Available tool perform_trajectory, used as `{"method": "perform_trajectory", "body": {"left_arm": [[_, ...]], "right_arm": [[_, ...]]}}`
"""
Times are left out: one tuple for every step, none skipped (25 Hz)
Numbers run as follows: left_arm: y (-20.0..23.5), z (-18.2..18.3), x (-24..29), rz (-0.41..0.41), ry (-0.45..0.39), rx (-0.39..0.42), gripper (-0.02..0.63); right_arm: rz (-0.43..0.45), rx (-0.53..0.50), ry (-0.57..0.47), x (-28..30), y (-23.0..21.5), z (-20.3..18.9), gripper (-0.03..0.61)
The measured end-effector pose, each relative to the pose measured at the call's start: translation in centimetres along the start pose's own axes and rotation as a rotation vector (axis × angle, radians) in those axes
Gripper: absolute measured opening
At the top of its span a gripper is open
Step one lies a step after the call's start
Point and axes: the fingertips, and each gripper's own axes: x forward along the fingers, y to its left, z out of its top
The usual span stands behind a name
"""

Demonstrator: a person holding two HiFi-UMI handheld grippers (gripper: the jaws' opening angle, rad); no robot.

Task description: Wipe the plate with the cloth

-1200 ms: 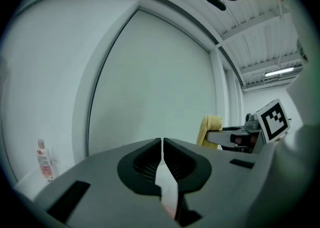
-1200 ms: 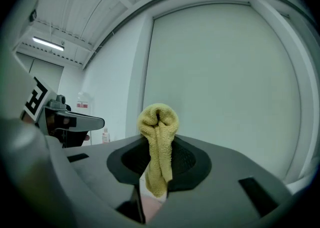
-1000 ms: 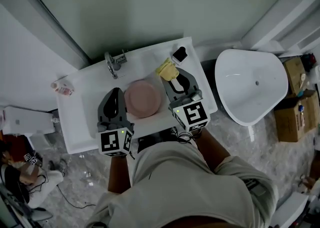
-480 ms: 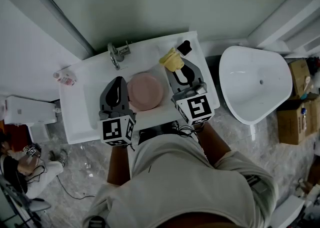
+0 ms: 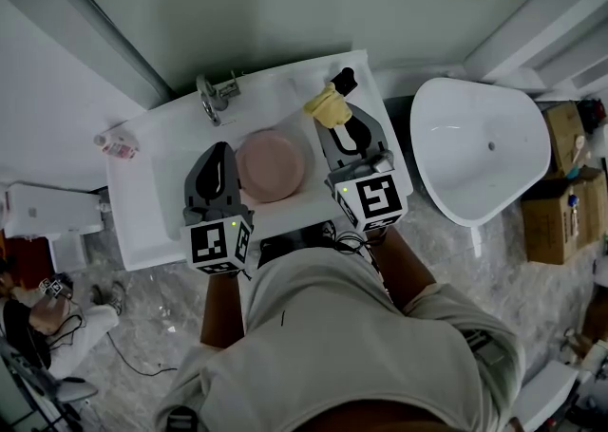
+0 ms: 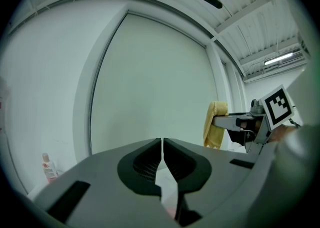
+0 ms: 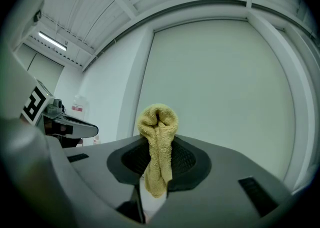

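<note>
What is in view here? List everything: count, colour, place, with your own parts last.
plate: one, pink, in the sink
sink: one, white, against the wall
tap: one, chrome, behind the plate
cloth: one, yellow, pinched in the right claw
bottle: one, small and pale, at the sink's left end
black object: one, at the sink's back right corner
tub: one, white, right of the sink
cardboard boxes: at least two, brown, far right
left claw: grey, shut, left of the plate
right claw: grey, shut on the cloth
</note>
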Motion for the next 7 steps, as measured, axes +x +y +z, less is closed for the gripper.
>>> {"method": "perform_trajectory", "body": {"left_arm": [[-0.08, -0.02, 0.02, -0.003, 0.001, 0.002, 0.029], [-0.2, 0.0, 0.07, -0.006, 0.002, 0.005, 0.029], [-0.33, 0.05, 0.16, -0.009, 0.001, 0.008, 0.029], [-0.48, 0.13, 0.3, -0.012, 0.0, 0.012, 0.029], [-0.65, 0.21, 0.45, -0.016, -0.001, 0.016, 0.029], [-0.84, 0.29, 0.61, -0.019, -0.002, 0.02, 0.029], [-1.03, 0.37, 0.78, -0.022, -0.003, 0.024, 0.029]], "right_arm": [[-0.003, 0.001, 0.002, -0.09, -0.06, -0.1, 0.083], [-0.005, 0.002, 0.003, -0.16, -0.11, -0.2, 0.083], [-0.005, 0.002, 0.004, -0.2, -0.17, -0.28, 0.083], [-0.005, 0.003, 0.003, -0.2, -0.28, -0.34, 0.083], [-0.005, 0.004, 0.002, -0.21, -0.41, -0.37, 0.083], [-0.006, 0.005, 0.001, -0.22, -0.57, -0.41, 0.083], [-0.006, 0.007, 0.0, -0.24, -0.74, -0.44, 0.083]]}}
